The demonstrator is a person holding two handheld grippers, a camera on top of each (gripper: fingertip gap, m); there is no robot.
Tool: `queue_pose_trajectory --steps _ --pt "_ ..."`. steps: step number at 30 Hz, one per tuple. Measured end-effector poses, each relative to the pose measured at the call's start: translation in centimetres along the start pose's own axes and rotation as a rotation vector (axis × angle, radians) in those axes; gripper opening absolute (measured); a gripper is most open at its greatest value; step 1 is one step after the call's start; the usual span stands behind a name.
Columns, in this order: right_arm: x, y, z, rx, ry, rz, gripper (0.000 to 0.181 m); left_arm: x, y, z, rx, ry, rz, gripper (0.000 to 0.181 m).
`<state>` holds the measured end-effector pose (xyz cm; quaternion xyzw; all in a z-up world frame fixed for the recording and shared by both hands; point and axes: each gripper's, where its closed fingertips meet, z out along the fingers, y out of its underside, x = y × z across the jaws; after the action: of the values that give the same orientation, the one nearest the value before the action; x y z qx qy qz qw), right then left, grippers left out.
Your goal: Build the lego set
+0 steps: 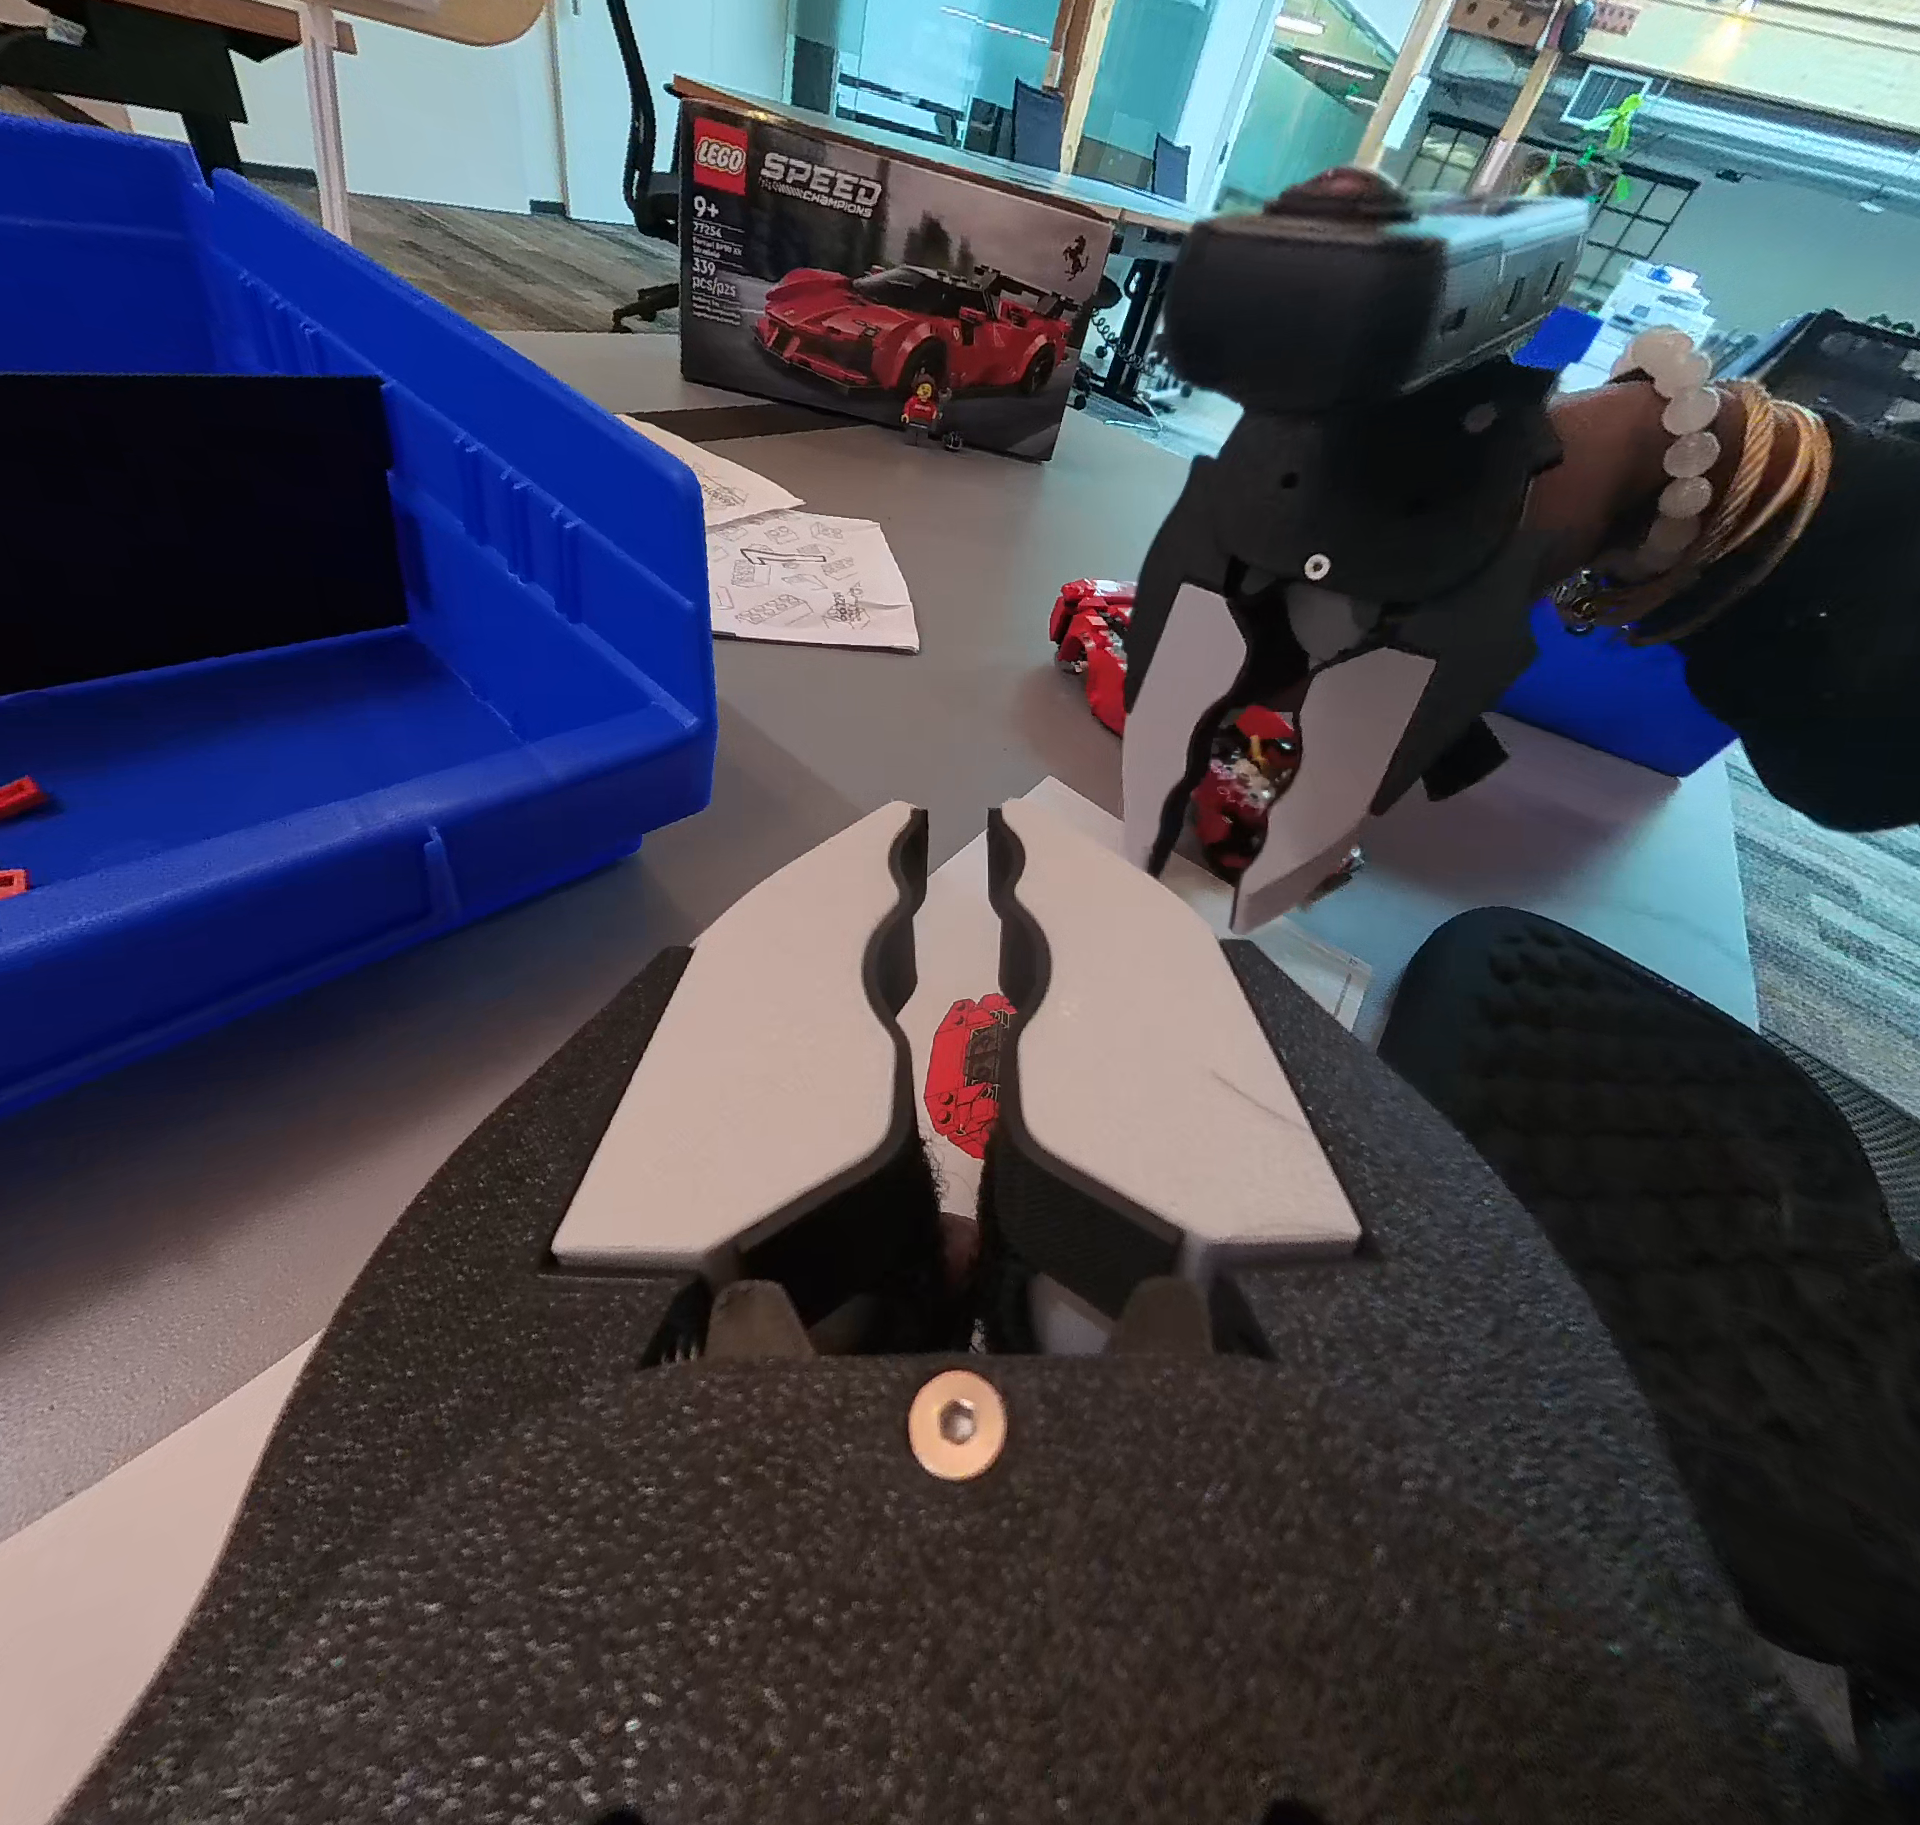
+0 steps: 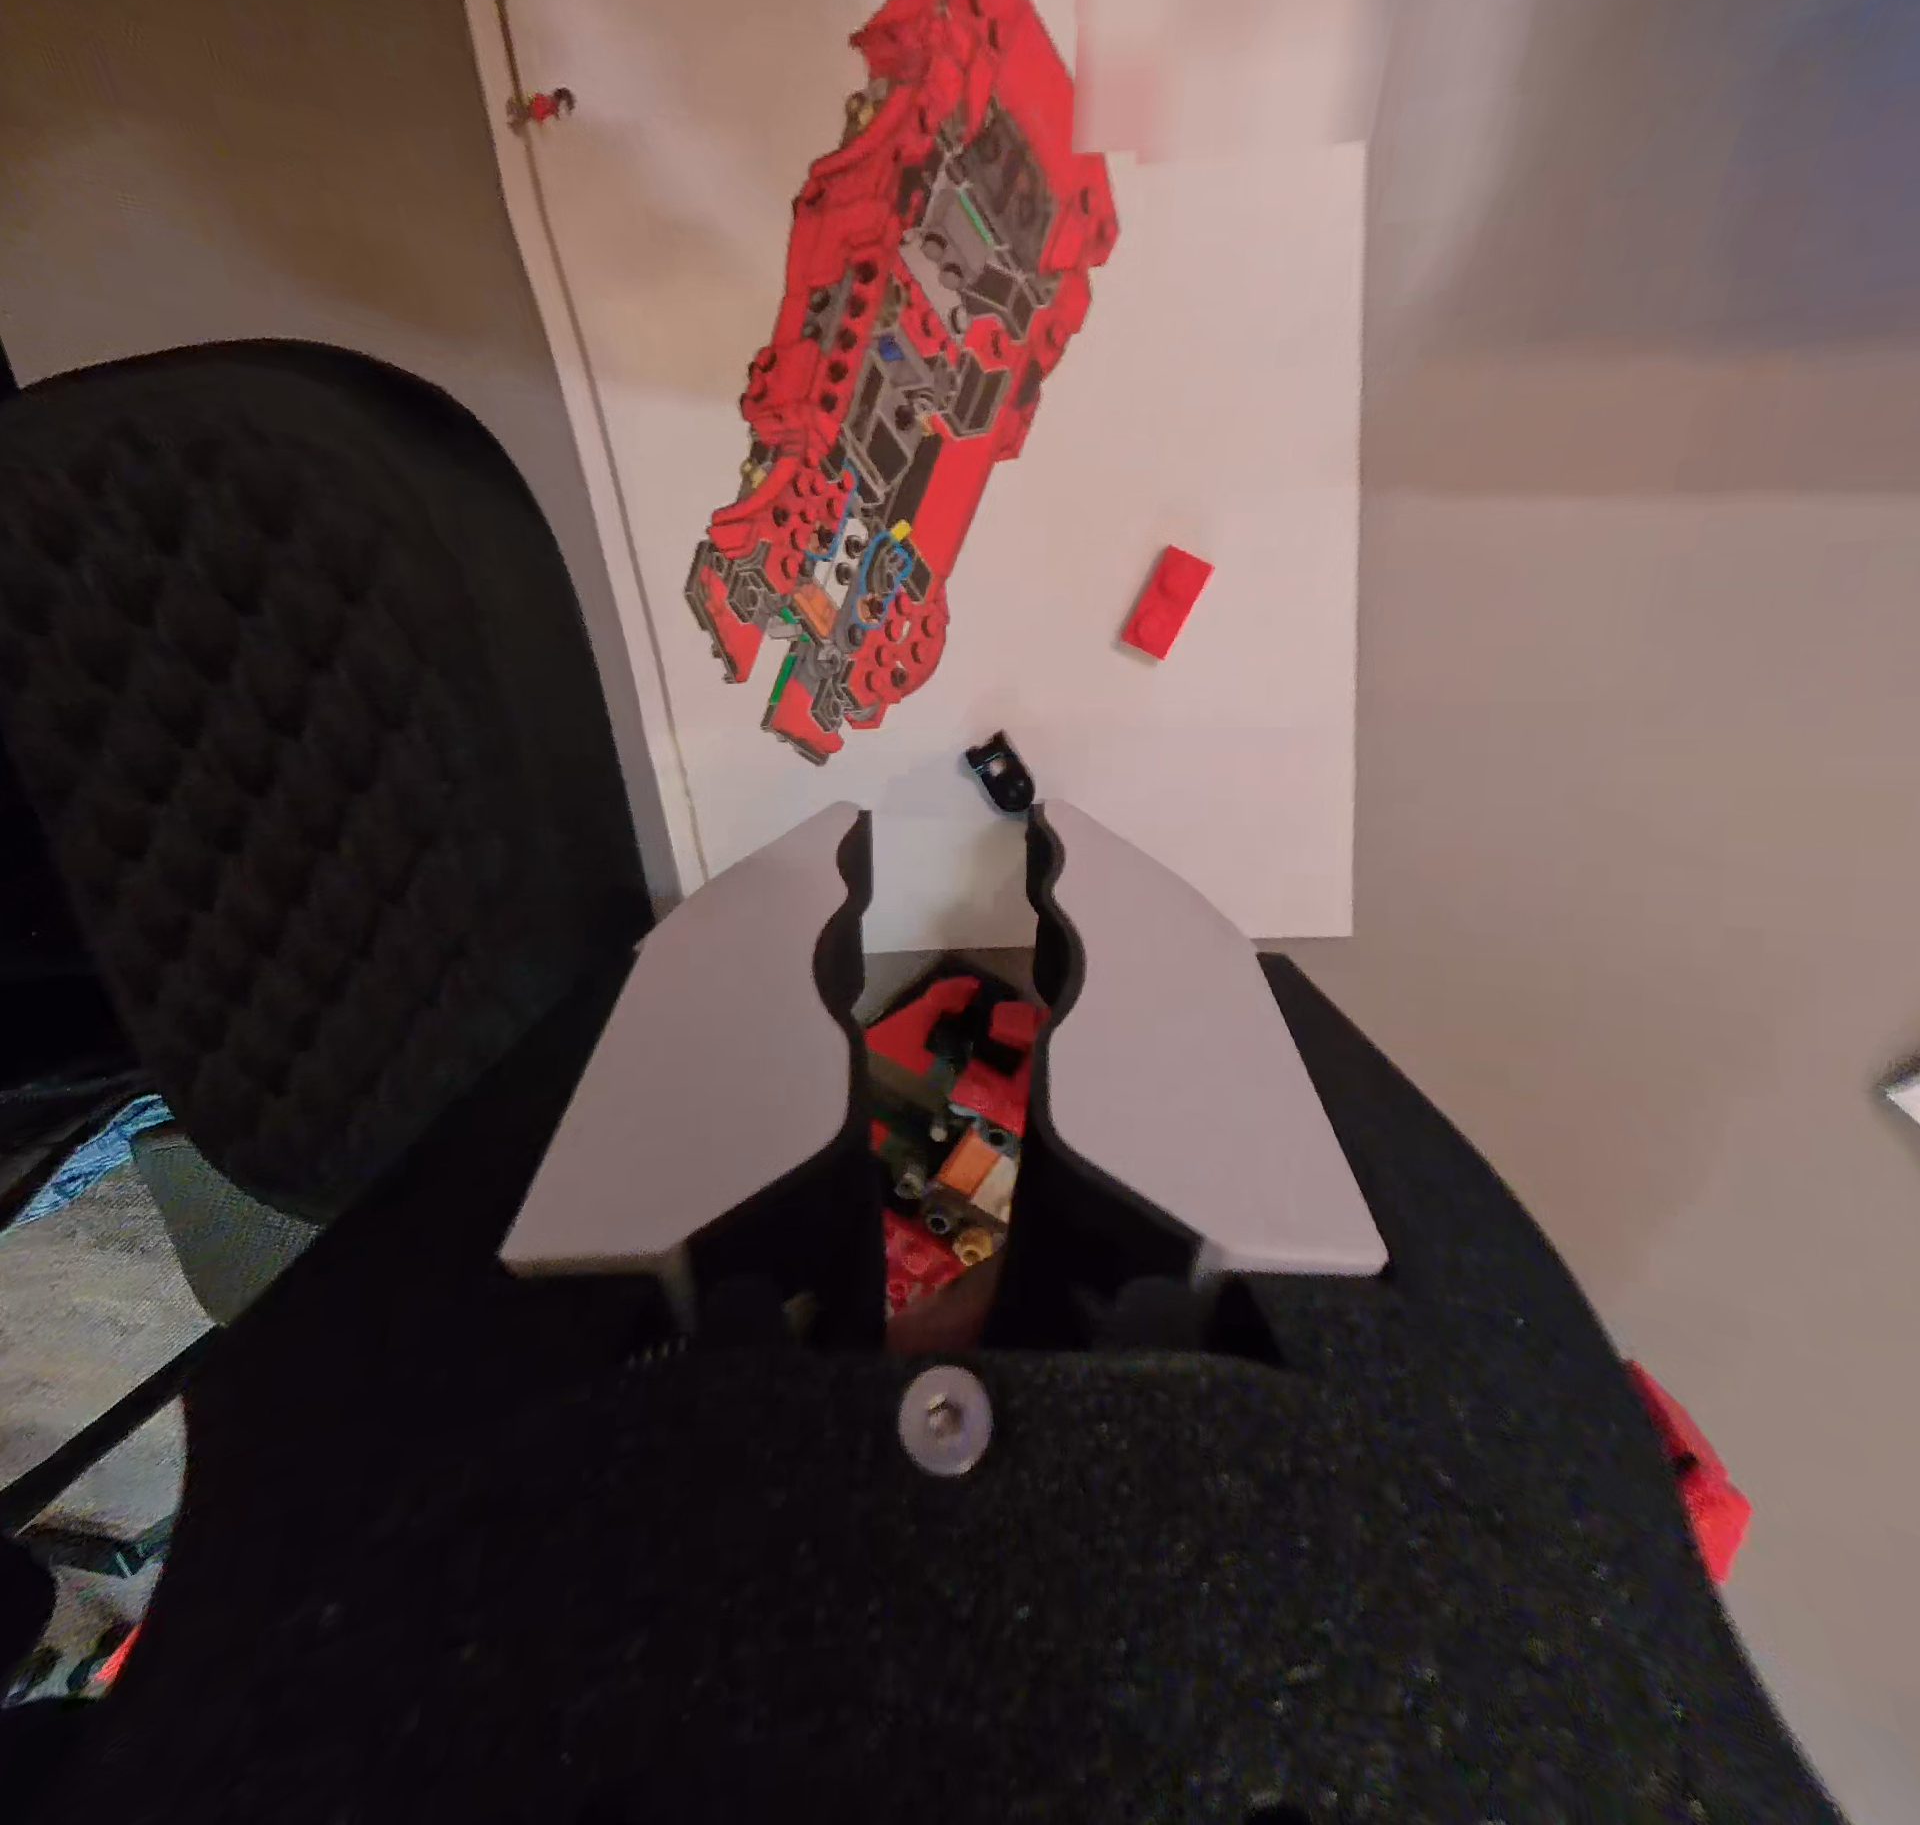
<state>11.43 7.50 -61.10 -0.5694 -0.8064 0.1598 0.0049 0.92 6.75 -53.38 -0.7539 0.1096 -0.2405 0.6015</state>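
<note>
In the left wrist view, the left gripper (image 1: 956, 825) hovers low over the grey table (image 1: 935, 715) with its jaws drawn nearly together, only a narrow gap between the tips and nothing caught in it; through that gap shows a printed picture of the red car on the white instruction sheet (image 1: 961, 1069) lying beneath. To its left, close by, stands a blue plastic bin (image 1: 436, 695) holding a few small red pieces (image 1: 19, 796) in its near corner. Straight ahead and well beyond the tips stands the lego box (image 1: 883, 269), with folded paper leaflets (image 1: 810, 580) lying between it and the tongs. Ahead to the right, the right gripper (image 1: 1205, 887) points down at the table, held by a hand (image 1: 1579, 487) (beaded bracelet and bangles at the wrist), its fingers straddling the partly built red car (image 1: 1242, 778). In the right wrist view, the right gripper (image 2: 948, 819) is parted at the tips, and the partly built red car (image 2: 951, 1131) sits deep between its fingers; whether the inner faces actually press on it I cannot tell. Just past the tips lies a small black piece (image 2: 1000, 769) on the instruction sheet, with a red two-stud plate (image 2: 1168, 599) farther ahead to the right. A black mesh chair back (image 2: 260, 736) fills the left.
</note>
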Motion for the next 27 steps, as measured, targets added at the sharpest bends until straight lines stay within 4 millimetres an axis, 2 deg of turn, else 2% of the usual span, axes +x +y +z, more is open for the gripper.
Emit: queue_pose_trajectory --steps 4,9,14,17,19,23,25,27 --pt "-1.9 -0.2 -0.1 0.013 -0.074 0.000 0.027 0.0 0.0 0.0 0.002 0.000 0.000 0.010" --pt "-0.1 -0.8 -0.5 0.071 0.019 0.025 0.027 0.1 0.0 0.0 -0.001 -0.001 0.008 0.010" --pt "-2.5 -1.0 0.2 0.045 -0.082 -0.020 0.025 0.1 0.0 0.0 0.002 -0.002 0.007 0.010" --pt "-1.2 -1.0 -0.7 0.032 -0.004 -0.053 0.016 0.1 0.0 0.0 0.001 -0.002 0.006 0.010" --pt "-0.7 -0.8 -1.3 0.009 0.029 -0.197 0.008 0.1 0.0 0.0 -0.002 -0.001 0.011 0.010" --pt "-0.3 -2.0 -1.9 -0.001 0.047 -0.547 0.007 0.2 0.1 0.1 -0.009 -0.002 0.014 0.010" --pt "0.2 -1.7 -1.5 -0.062 0.027 -0.625 0.010 0.1 0.1 0.0 -0.006 -0.002 0.009 0.010" --pt "1.3 -0.9 -1.3 -0.138 0.023 -0.627 0.013 0.1 0.0 0.0 0.001 -0.002 0.003 0.010"
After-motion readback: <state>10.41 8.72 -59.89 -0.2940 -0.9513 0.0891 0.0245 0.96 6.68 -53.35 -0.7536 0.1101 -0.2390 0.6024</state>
